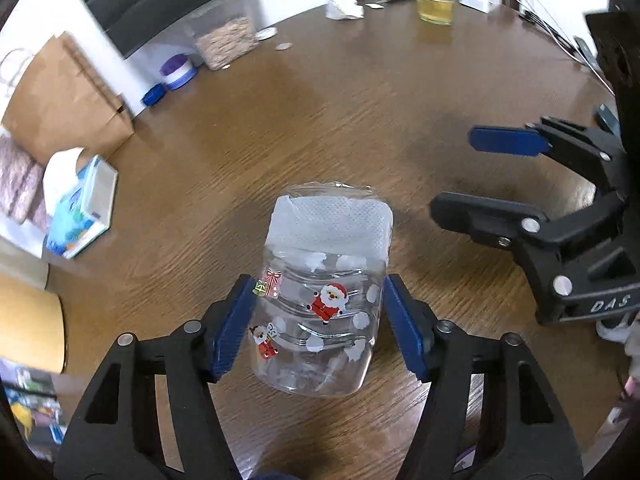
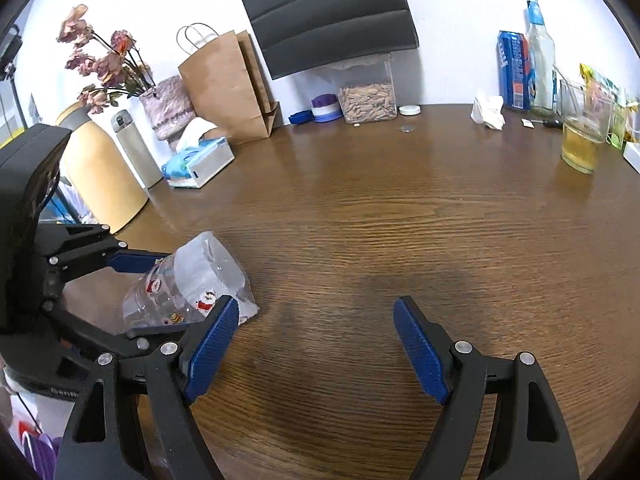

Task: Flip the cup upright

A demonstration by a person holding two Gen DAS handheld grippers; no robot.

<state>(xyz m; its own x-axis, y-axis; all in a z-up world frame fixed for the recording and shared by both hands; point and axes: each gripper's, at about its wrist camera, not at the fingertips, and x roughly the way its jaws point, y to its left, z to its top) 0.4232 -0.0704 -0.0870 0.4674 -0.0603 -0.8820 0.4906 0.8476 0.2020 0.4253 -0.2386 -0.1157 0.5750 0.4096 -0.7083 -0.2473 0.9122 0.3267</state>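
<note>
I have the left gripper (image 1: 320, 324) closed around the cup (image 1: 322, 300), its blue pads (image 1: 234, 330) pressing the clear, ribbed sides from either flank. The cup is a see-through plastic one with Santa stickers and a folded paper towel (image 1: 330, 224) tucked inside. It sits straight ahead of this gripper, tilted, with one end pointing away from me and low toward the wooden table (image 1: 360, 100); from the right wrist view its far edge seems to touch the wood, though I cannot be sure. Gripping across the middle looks sensible to me: it leaves both ends free to swing as I rotate the wrist.

The right gripper (image 2: 316, 348) hangs off to the right of the cup with its fingers spread wide and nothing between them, well out of the way. I judge it stands by in case the cup slips.
</note>
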